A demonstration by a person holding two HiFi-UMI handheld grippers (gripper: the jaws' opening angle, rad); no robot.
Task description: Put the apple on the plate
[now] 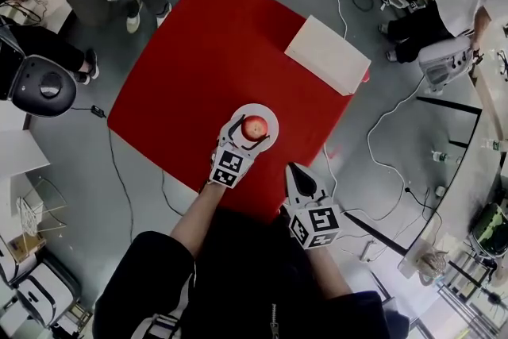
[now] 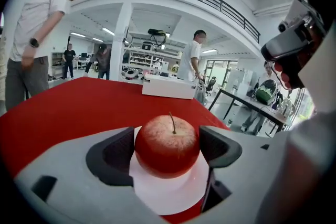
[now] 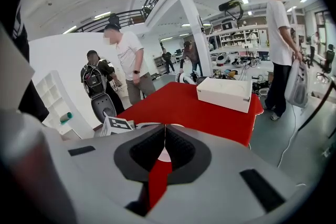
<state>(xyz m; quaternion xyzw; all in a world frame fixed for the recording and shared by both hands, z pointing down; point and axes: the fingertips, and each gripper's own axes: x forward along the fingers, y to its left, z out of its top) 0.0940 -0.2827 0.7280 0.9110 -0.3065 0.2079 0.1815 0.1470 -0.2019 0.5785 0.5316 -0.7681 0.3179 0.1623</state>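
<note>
A red apple (image 1: pixel 255 127) (image 2: pixel 167 147) with its stem up is over the middle of a round white plate (image 1: pixel 272 117) (image 2: pixel 168 198) near the front edge of the red table (image 1: pixel 206 52). It is at or just above the plate's surface. My left gripper (image 1: pixel 252 132) (image 2: pixel 168 150) reaches in from the near side and is shut on the apple, one dark pad against each flank. My right gripper (image 1: pixel 291 168) (image 3: pixel 164 136) is shut on nothing, hovering at the table's front edge, right of the plate. A sliver of the plate shows between its jaws.
A flat white box (image 1: pixel 327 54) (image 2: pixel 169 86) (image 3: pixel 226 93) lies at the table's far right corner. Several people stand around the table. Cables and gear cover the grey floor (image 1: pixel 381 139), and a round black machine (image 1: pixel 44 85) stands at left.
</note>
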